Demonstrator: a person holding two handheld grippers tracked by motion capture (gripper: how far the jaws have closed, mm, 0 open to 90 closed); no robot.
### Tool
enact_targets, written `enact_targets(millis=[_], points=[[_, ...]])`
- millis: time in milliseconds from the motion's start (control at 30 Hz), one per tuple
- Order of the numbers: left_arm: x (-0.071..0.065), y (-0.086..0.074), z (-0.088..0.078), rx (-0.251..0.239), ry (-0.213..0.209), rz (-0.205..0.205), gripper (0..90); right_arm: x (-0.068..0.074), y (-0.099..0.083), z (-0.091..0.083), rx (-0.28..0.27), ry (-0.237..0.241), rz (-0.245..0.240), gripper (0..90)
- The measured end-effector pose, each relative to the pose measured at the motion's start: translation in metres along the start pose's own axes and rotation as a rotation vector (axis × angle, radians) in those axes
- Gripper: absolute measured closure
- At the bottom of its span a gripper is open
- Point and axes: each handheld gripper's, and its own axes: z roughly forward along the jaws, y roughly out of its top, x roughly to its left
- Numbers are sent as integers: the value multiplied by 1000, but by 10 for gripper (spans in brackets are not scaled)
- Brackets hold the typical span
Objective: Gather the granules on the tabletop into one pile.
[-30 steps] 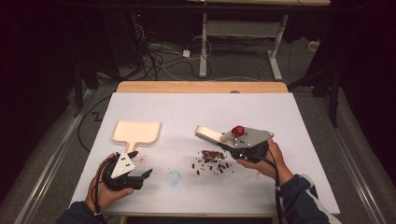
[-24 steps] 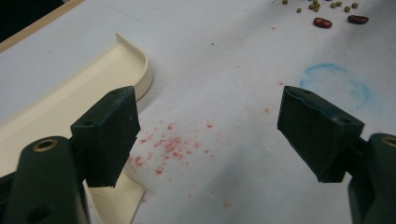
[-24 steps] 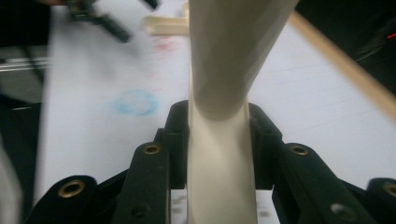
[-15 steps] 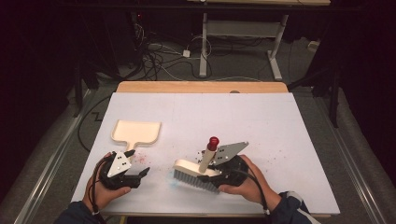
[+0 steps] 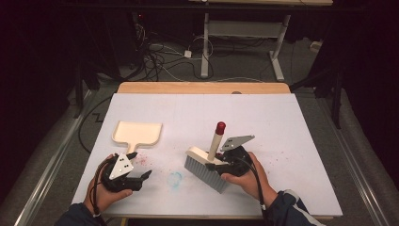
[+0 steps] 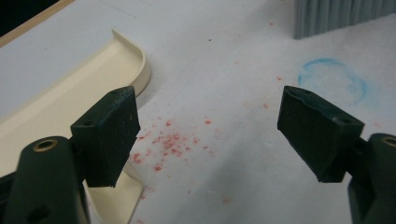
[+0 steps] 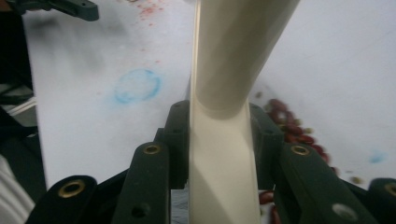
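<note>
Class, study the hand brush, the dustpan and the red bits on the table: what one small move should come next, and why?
Probably the left gripper, whose jaws stand open, should close on the dustpan by its handle. The right gripper is shut on the brush, whose bristles rest on the table with red beans beside them, while the pan lies unheld with red crumbs near it.

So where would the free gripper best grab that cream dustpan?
By its short flat handle, which points toward the person. The open left gripper sits just beside it, so come in low from the near side and pinch the handle across its width; the pan is too wide.
</note>
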Motion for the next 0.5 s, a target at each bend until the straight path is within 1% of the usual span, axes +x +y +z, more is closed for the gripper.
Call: enact_targets(millis=[33, 100, 133, 200, 233, 267, 333, 433, 500], points=[[0, 0, 0, 1, -1, 1, 200, -2, 0, -2, -9, -5, -19, 673], [0, 0, 1, 4, -4, 3, 200, -4, 2, -8, -24, -32, -52, 674], [0, 0, 1, 0, 0, 13, 200, -5, 2, -11, -35, -31, -64, 674], [0, 0, 1, -1, -2, 13, 200, -6, 3, -19, -53, -23, -90, 674], [0, 0, 1, -1, -2, 12, 200, -6, 4, -22, -60, -14, -104, 674], [-1, 0, 1, 5, -8, 3, 200, -5, 4, -26, -65, -3, -122, 674], [-1, 0, 1, 7, -7, 4, 200, -1, 5, -32, -64, 19, -167, 674], [-1, 0, 0, 5, -6, 4, 200, 4, 3, -41, -35, 58, -259, 674], [-1, 0, 0, 5, -6, 4, 200, 6, -3, -46, -19, 92, -317, 674]])
